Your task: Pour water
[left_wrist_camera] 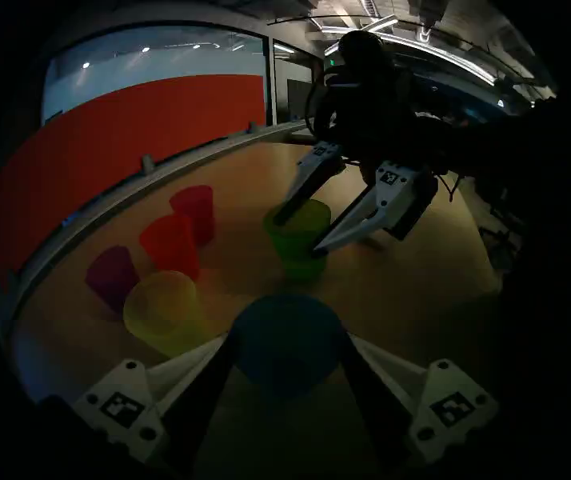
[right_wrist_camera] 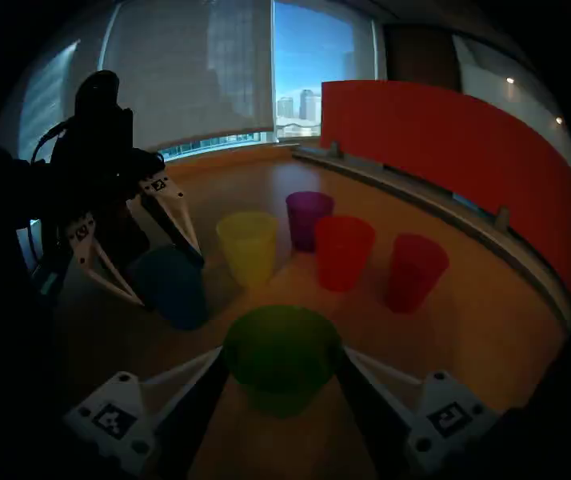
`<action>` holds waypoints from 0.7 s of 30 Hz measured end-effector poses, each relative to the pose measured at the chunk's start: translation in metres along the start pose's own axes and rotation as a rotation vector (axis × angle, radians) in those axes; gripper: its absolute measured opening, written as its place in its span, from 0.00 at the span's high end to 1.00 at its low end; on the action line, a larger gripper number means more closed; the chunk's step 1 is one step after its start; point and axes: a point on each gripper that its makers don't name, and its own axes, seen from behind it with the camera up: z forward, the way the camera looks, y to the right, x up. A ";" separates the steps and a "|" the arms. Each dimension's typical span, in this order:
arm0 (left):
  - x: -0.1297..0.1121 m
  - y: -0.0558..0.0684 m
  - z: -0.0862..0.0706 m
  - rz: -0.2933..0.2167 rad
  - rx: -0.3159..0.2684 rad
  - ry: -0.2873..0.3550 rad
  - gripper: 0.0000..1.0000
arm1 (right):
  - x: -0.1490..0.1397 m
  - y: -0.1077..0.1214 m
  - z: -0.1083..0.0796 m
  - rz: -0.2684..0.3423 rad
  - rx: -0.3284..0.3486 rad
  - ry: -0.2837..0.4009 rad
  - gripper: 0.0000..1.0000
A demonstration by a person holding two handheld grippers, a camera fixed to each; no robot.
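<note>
Standing on the table point(left_wrist_camera: 413, 296), the blue cup point(left_wrist_camera: 285, 328) is gripped on both sides by the half-closed left gripper point(left_wrist_camera: 285, 352) and the green cup point(right_wrist_camera: 281, 344) by the right gripper point(right_wrist_camera: 281, 364), presumably so that water can be poured between them

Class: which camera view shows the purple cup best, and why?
Right gripper view: the purple cup stands lit and near centre. Left gripper view shows it dim, near the edge, beside the yellow cup.

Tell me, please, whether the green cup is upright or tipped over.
Upright: the green cup sits rim-up on the table between the right gripper's fingers. Its contents: cannot tell.
</note>
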 end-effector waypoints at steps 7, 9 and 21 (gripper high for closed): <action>-0.004 -0.002 -0.001 -0.011 -0.001 -0.013 0.12 | -0.003 0.000 0.000 0.004 -0.003 -0.008 0.09; -0.004 -0.002 -0.002 -0.013 -0.002 -0.015 0.12 | -0.004 0.000 0.000 0.007 -0.004 -0.009 0.09; -0.009 -0.004 -0.001 -0.010 0.003 -0.047 0.12 | -0.009 0.001 -0.005 0.027 -0.010 -0.016 0.08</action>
